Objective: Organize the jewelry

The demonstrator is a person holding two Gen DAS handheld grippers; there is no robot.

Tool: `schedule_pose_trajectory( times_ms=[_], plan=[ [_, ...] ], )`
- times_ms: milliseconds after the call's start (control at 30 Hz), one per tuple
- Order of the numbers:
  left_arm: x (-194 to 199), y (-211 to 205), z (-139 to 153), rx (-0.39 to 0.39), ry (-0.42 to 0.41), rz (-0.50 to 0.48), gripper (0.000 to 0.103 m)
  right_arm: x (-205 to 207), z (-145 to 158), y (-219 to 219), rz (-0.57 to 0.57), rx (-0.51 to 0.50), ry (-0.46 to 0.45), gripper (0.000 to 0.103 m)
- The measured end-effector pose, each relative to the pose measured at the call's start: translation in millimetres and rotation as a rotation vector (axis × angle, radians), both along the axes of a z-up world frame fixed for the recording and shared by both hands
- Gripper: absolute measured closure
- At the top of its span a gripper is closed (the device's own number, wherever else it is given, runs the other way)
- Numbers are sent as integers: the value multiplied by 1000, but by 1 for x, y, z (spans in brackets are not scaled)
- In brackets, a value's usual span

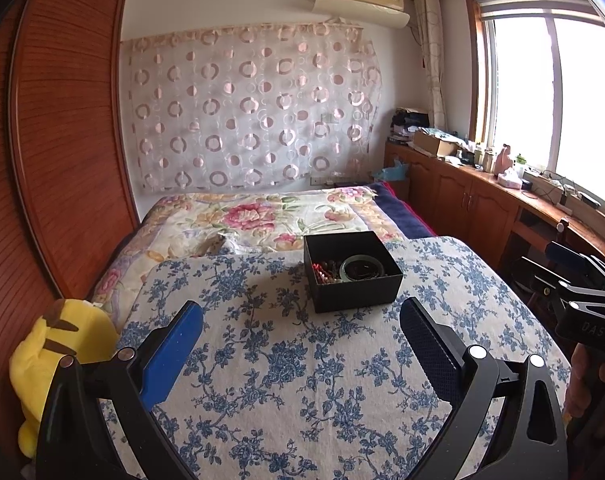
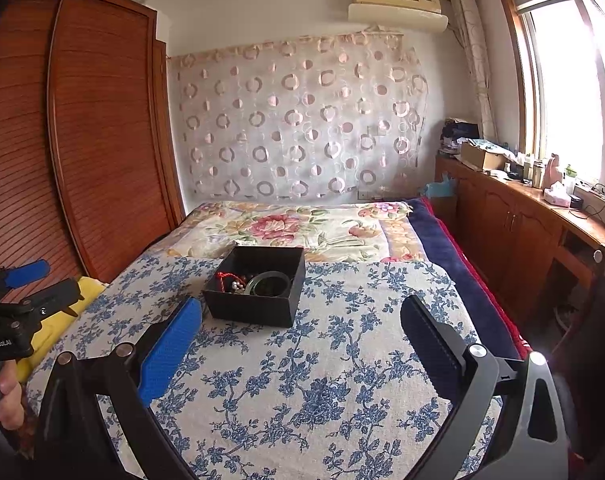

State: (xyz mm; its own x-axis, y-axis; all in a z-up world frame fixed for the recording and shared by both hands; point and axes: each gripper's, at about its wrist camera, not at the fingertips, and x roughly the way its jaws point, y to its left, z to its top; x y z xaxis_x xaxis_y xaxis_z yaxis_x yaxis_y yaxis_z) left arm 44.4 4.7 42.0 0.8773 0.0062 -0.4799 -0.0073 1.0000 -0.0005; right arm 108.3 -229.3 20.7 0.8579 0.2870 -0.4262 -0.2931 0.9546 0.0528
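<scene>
Jewelry (image 1: pixel 344 270) in black box (image 1: pixel 352 292) (lidless), ahead of both wide-open, empty hand-held grippers (image 1: pixel 302 340) (image 2: pixel 302 340).

Colours and patterns, located relative to the black box (image 1: pixel 352 270)

Box: matte black; inside, red beads (image 1: pixel 320 272) and a grey-green bangle (image 1: pixel 362 268). Under it: white cloth (image 1: pixel 302 380), blue floral print. Beyond it: cream quilt (image 1: pixel 262 216) with pink flowers (navy edging (image 1: pixel 398 208) at its right). Far left: yellow plush (image 1: pixel 58 348), brown stripes. Behind: sheer curtain (image 1: pixel 246 108), pink rings.
</scene>
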Motion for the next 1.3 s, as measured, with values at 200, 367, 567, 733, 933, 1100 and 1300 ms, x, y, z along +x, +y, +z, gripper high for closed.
schedule_pose_trajectory(
  times_ms=[200, 367, 567, 733, 933, 1100, 1300],
  plan=[
    [0, 0, -1, -2, 3, -2, 8, -2, -3, 3, 11, -1, 2, 3],
    [0, 0, -2, -2, 3, -5, 8, -2, -4, 4, 12, 0, 3, 3],
    [0, -2, -3, -2, 5, -6, 8, -2, -4, 4, 12, 2, 2, 3],
    [0, -2, -3, -4, 5, -6, 8, -2, -4, 3, 13, 2, 3, 3],
    [0, -2, -3, -3, 6, -7, 8, -3, -4, 3, 13, 3, 4, 3],
    [-1, -3, -4, -3, 6, -7, 8, -2, -4, 3, 14, 3, 6, 3],
    [-1, -3, -4, -3, 4, -9, 8, -3, -5, 3, 14, 4, 5, 3]
  ],
)
